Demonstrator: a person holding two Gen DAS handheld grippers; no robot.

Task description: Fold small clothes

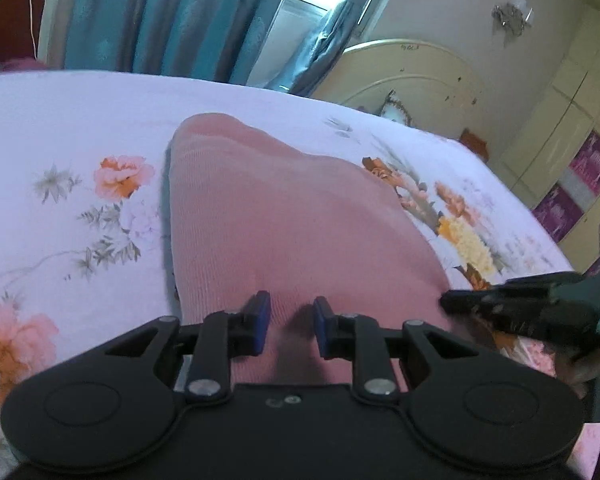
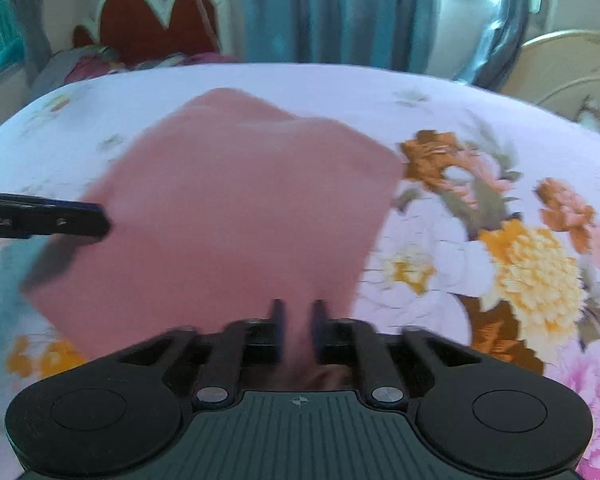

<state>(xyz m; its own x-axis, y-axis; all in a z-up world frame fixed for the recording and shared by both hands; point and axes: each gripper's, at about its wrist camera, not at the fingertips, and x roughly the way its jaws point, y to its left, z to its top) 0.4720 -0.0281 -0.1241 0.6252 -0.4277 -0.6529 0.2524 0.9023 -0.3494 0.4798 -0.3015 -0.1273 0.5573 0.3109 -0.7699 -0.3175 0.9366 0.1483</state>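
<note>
A: Where is the pink garment (image 1: 284, 216) now?

B: It lies spread on the floral bedsheet (image 1: 60, 120), its far end toward the blue curtains (image 1: 180, 12). The near edge is lifted off the sheet, and both tools are at that edge.

A: What does the left gripper (image 1: 291, 326) have?

B: Its jaws stand a little apart with pink cloth running up between them. It looks like a pinch on a bunched hem, but whether the pads really press on it I cannot tell.

A: And the right gripper (image 2: 298, 330)?

B: Its jaws stand narrower, with a strip of pink fabric between them. The view is blurred, yet I judge it clamped on the garment's near edge. From the left wrist camera its tip shows just beside the garment's near right corner.

A: How far along is the folding?

B: Early, I would say. The garment's far part lies loose and wavy, with no neat crease visible. The near edge seems ready to be carried toward the curtains for a fold; squaring and any further folds remain.
</note>
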